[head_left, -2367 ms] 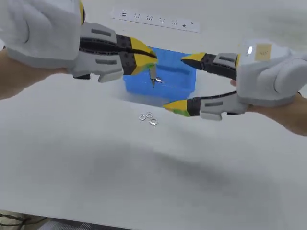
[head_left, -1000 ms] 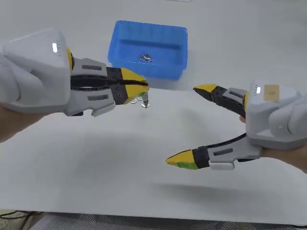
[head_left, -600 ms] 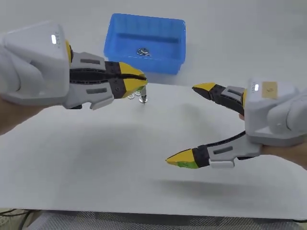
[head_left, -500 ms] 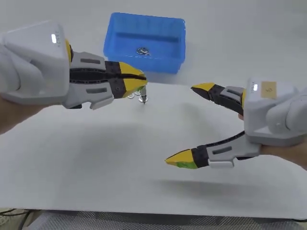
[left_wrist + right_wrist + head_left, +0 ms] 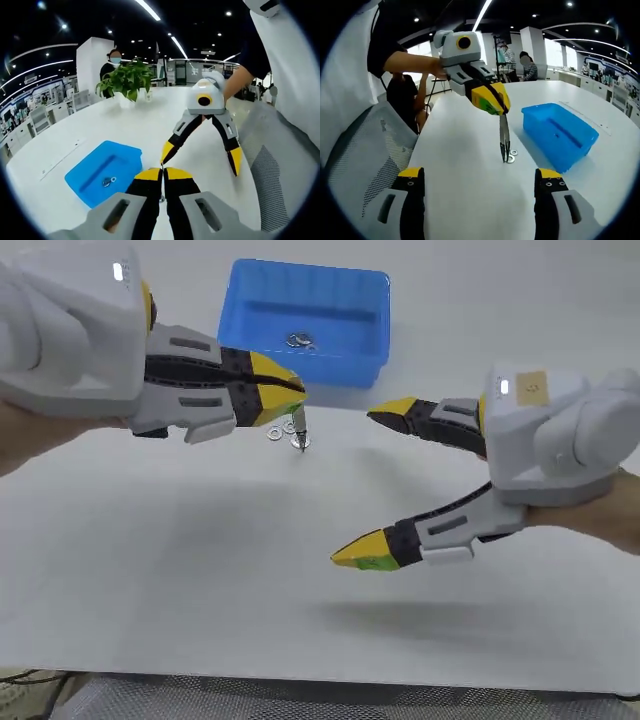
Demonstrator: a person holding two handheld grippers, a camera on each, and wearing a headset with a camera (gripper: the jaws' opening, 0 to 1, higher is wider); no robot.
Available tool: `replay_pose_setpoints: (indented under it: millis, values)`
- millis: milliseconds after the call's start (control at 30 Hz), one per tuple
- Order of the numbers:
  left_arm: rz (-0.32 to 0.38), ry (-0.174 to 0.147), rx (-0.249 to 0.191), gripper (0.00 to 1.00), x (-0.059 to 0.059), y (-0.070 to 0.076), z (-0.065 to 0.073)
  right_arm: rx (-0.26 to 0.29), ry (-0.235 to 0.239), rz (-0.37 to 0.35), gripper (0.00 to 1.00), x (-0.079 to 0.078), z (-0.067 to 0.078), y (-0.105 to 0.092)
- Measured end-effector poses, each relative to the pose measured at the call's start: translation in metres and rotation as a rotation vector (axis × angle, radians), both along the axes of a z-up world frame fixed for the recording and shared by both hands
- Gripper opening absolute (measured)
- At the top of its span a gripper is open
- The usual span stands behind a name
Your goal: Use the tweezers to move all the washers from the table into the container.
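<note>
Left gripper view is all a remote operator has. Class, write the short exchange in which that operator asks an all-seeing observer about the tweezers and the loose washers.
Operator: Where do the tweezers point?
Observer: Right gripper view: they hang from the shut left gripper, tips down near the table.
Operator: Any washers there?
Observer: Head view: loose ones lie by the tips, on the near side of the blue container.

Head view looks down; gripper views face inward, sharing container [image 5: 560, 135]
</note>
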State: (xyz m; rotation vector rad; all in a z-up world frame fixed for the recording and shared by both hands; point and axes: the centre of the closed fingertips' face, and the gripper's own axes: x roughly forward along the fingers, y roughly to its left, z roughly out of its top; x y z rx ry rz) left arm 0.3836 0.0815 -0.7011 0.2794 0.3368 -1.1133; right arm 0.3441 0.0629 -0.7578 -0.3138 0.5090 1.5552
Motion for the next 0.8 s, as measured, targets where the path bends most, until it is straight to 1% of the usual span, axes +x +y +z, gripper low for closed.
replay_pose_setpoints:
  millis: [133,200,233,267,333,367,433,500,533,567,633,733,800]
  values:
    - [-0.017,0.013,0.009,0.05,-0.002,0.0,-0.001,0.022,-0.005,0.004,0.82,0.018,0.007,0.012]
    - [-0.022,0.018,0.008,0.05,-0.003,0.0,-0.001,0.024,-0.002,0.009,0.78,0.023,0.008,0.016]
    - [-0.024,0.019,0.009,0.05,-0.003,0.0,-0.001,0.016,0.003,0.02,0.75,0.024,0.006,0.018]
    - [-0.029,0.022,0.008,0.05,-0.004,-0.001,-0.001,0.01,0.007,0.029,0.69,0.024,0.005,0.019]
    - [-0.034,0.025,0.007,0.05,-0.005,-0.002,-0.001,0.0,-0.005,0.048,0.6,0.026,0.001,0.023]
    - [-0.035,0.025,0.006,0.05,-0.005,-0.003,-0.001,-0.005,-0.003,0.058,0.55,0.025,-0.001,0.026]
    - [-0.035,0.025,0.006,0.05,-0.005,-0.003,-0.001,-0.005,0.007,0.073,0.51,0.024,-0.003,0.03]
    - [-0.037,0.029,0.004,0.05,-0.005,-0.003,-0.001,-0.007,0.01,0.086,0.45,0.023,-0.005,0.034]
    - [-0.038,0.029,0.004,0.05,-0.006,-0.004,-0.001,-0.013,0.009,0.104,0.41,0.023,-0.008,0.035]
    - [-0.039,0.028,0.004,0.05,-0.006,-0.004,-0.001,-0.015,0.005,0.108,0.35,0.024,-0.009,0.036]
    - [-0.041,0.027,0.006,0.05,-0.006,-0.004,-0.001,-0.017,-0.003,0.118,0.27,0.027,-0.01,0.039]
    - [-0.047,0.027,0.01,0.05,-0.006,-0.004,-0.001,-0.002,0.007,0.127,0.25,0.03,-0.008,0.044]
    - [-0.05,0.028,0.013,0.05,-0.006,-0.004,-0.001,-0.004,0.006,0.153,0.24,0.028,-0.007,0.046]
